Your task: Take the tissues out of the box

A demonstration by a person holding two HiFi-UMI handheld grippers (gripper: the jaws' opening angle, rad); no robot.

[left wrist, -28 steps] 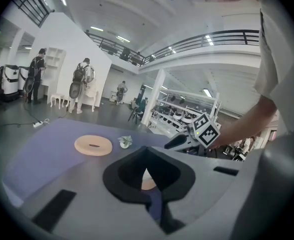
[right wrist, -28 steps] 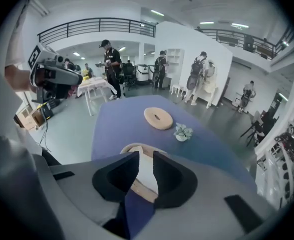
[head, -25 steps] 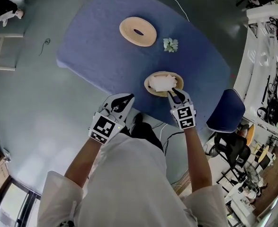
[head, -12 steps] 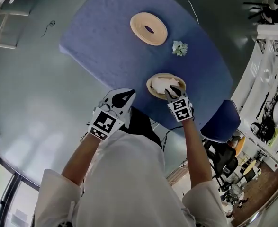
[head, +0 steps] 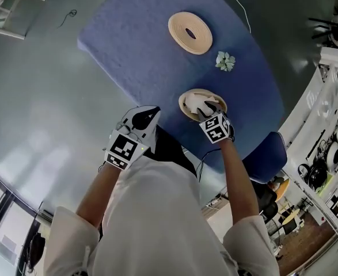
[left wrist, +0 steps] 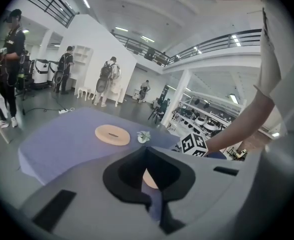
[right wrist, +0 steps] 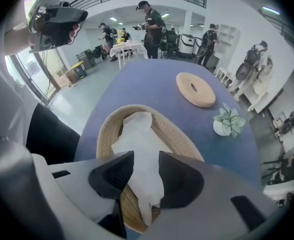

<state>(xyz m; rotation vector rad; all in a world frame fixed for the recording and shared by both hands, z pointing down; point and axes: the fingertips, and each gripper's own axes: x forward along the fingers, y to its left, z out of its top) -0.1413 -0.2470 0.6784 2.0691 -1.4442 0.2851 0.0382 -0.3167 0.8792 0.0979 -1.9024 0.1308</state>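
A crumpled white tissue [right wrist: 136, 139] lies in a shallow woven basket [right wrist: 106, 134] near the front edge of the blue table [head: 134, 45]. My right gripper [right wrist: 147, 161] hangs over the basket [head: 186, 99], its jaws opening, with the tissue [head: 200, 101] loosely between them and resting in the basket. In the head view the right gripper [head: 211, 109] covers the basket's near side. My left gripper [head: 147, 115] hovers off the table's near edge, shut and empty. A tan round disc with a slot [head: 190, 33] lies farther back.
A small potted plant [head: 225, 61] stands right of the disc. A blue chair [head: 266, 148] sits by the table's right corner. Several people stand by white furniture at the far end of the hall, behind the table in both gripper views.
The right gripper has moved forward over the basket and its jaws have spread apart around the tissue. The left gripper has stayed in place.
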